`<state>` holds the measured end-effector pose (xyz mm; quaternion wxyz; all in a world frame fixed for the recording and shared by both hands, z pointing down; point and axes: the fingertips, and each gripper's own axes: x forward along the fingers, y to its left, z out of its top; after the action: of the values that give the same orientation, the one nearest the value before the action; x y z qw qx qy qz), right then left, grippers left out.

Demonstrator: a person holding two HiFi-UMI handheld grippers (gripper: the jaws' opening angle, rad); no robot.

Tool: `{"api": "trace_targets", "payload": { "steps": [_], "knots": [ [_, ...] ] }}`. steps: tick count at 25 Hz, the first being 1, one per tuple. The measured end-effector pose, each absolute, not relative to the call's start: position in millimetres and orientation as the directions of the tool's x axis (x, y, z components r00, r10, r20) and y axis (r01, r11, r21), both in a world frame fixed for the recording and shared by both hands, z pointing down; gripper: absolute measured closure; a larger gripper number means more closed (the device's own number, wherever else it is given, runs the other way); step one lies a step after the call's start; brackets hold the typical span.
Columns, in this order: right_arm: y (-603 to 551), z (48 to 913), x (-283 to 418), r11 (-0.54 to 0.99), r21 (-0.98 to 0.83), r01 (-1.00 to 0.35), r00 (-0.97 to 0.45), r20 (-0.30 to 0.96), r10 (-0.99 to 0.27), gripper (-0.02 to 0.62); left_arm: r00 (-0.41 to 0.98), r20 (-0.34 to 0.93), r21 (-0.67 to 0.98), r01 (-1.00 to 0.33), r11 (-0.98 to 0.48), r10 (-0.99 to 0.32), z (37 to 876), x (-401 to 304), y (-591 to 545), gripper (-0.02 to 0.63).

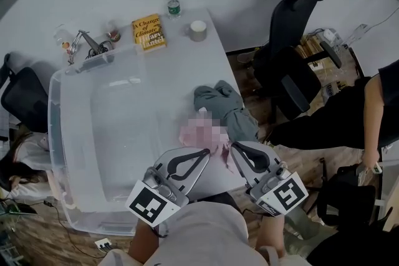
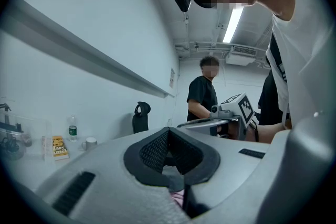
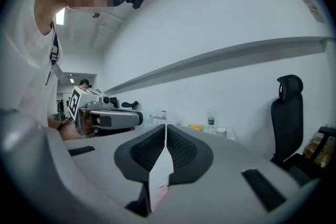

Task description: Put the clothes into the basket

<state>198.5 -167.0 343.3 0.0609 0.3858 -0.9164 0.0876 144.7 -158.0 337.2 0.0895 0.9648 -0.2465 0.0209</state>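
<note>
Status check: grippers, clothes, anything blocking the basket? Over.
Left gripper, right gripper: both shut on pink garment, right of the clear bin. Grey garment lies on table beyond. Nothing seen between pink garment and bin.

The head camera looks steeply down from above the person's chest onto the desk (image 1: 209, 59). It is far enough off to take in the whole clear basket (image 1: 55, 109), the black chair (image 1: 293, 22), and the left tongs (image 1: 204, 152) and right tongs (image 1: 234, 146) at its bottom edge. Each tongs camera sits low and close behind its own jaws, which fill the lower half of its view, and faces about level across the desk toward the white wall. Each also catches the other tongs off to one side. All three views share the book (image 1: 148, 32), bottle (image 1: 173, 3), cup (image 1: 197, 30), chair and pink garment (image 1: 202, 134).
</note>
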Motion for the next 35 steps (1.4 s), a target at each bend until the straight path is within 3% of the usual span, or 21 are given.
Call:
{"api": "trace_targets", "payload": {
  "steps": [16,35],
  "knots": [
    [-215.8,400.9,218.2,0.679,-0.105,-0.726,-0.669,0.334,-0.664,0.583,0.834,0.177,0.142,-0.547,-0.825,-0.522,368.7,168.5,-204.2,0.6],
    [-256.5,483.8,251.2,0.642,-0.123,-0.757,-0.596,0.531,-0.602,0.408,0.827,0.258,0.13,-0.542,-0.831,-0.499,401.3,196.2,-241.0,0.6]
  ]
}}
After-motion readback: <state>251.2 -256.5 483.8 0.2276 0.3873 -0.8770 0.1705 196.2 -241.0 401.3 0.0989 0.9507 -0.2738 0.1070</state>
